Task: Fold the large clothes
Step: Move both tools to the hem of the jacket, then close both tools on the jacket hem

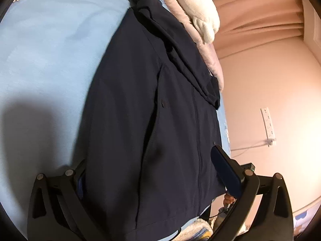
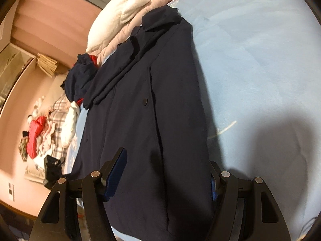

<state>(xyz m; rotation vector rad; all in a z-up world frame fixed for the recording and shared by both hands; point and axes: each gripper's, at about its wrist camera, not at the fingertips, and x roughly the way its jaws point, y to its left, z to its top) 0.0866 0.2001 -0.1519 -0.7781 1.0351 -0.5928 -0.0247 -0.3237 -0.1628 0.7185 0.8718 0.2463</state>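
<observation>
1. Your left claw (image 1: 152, 172) stands wide apart over the near end of the coat (image 1: 144, 104); one pad is half hidden behind the cloth at the left edge, the other lies on top near the right edge
2. The coat lies flat along the bed (image 1: 50, 50), dark navy, one sleeve (image 1: 186, 60) folded across the chest
3. Your right claw (image 2: 166, 172) is spread wide too, the coat's hem between its fingers; whether the pads press, you cannot tell
4. A white blanket (image 2: 120, 14) sits at the far end beside the collar
5. A clothes pile (image 2: 46, 132) lies on the floor left of the bed
</observation>
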